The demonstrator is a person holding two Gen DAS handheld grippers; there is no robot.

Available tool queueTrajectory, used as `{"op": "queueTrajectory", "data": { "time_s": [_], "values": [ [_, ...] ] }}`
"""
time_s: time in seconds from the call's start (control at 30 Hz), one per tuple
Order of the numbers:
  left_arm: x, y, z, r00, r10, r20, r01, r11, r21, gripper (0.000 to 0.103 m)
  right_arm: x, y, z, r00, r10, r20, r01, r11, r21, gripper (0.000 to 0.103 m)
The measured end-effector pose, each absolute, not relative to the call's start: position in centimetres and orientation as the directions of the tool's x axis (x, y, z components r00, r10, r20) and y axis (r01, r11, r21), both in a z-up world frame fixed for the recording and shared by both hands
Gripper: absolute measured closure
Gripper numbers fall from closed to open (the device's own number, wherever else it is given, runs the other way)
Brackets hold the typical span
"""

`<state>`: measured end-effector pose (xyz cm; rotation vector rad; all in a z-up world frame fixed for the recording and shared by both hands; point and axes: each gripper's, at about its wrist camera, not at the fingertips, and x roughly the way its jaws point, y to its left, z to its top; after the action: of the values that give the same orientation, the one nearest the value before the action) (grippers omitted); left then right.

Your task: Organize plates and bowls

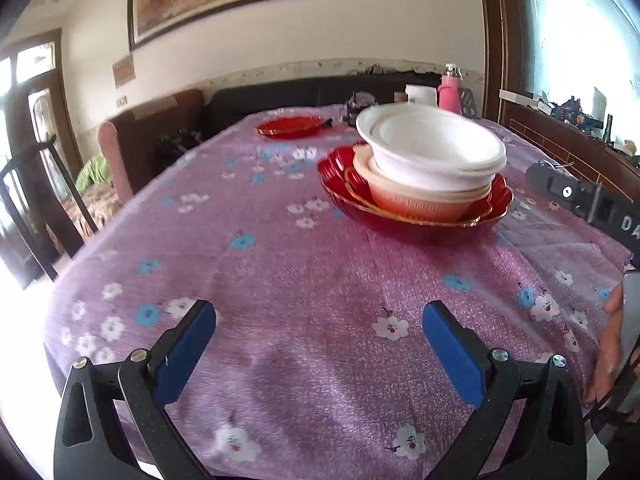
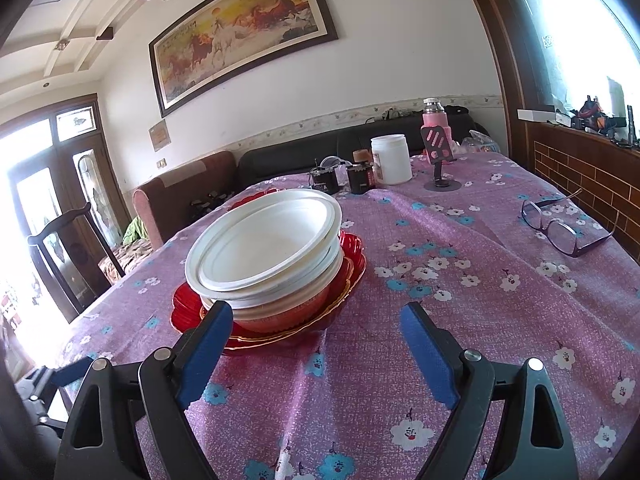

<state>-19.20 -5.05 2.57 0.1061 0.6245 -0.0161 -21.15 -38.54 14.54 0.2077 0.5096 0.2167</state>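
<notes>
A stack of white bowls [image 1: 432, 152] sits in a cream and orange bowl [image 1: 416, 200], which rests on red plates [image 1: 400, 216] on the purple flowered tablecloth. The stack also shows in the right wrist view: white bowls [image 2: 268, 244], orange bowl [image 2: 280, 312], red plates [image 2: 352, 256]. A single red plate [image 1: 290, 126] lies farther back. My left gripper [image 1: 320, 332] is open and empty, well short of the stack. My right gripper [image 2: 316, 336] is open and empty, its left finger close beside the stack's near edge. The right gripper's body [image 1: 580, 200] shows in the left wrist view.
At the table's far end stand a white jar [image 2: 392, 158], a pink flask [image 2: 434, 120], a phone stand [image 2: 440, 160] and small dark jars [image 2: 360, 178]. Glasses [image 2: 560, 228] lie at the right. A sofa, a chair [image 2: 68, 248] and a brick ledge surround the table.
</notes>
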Motion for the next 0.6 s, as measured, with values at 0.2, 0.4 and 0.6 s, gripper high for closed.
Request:
{"op": "queueTrajectory", "data": {
  "time_s": [0.2, 0.4, 0.6],
  "values": [
    [-20.3, -5.2, 3.7, 0.835, 0.045, -0.548, 0.029, 0.992, 0.126, 0.0, -21.0, -38.5, 14.5, 0.847, 0.258, -0.464, -0.155, 0.956, 0.249, 0.013],
    [-20.3, -5.8, 3.6, 0.837, 0.135, -0.53, -0.027, 0.978, 0.207, 0.0, -21.0, -38.6, 14.5, 0.852, 0.246, -0.462, -0.14, 0.958, 0.252, 0.011],
    [-20.3, -6.4, 2.9, 0.822, 0.174, -0.542, -0.038, 0.967, 0.252, 0.0, -21.1, -38.7, 14.5, 0.853, 0.243, -0.463, -0.133, 0.957, 0.256, 0.011]
  ]
}}
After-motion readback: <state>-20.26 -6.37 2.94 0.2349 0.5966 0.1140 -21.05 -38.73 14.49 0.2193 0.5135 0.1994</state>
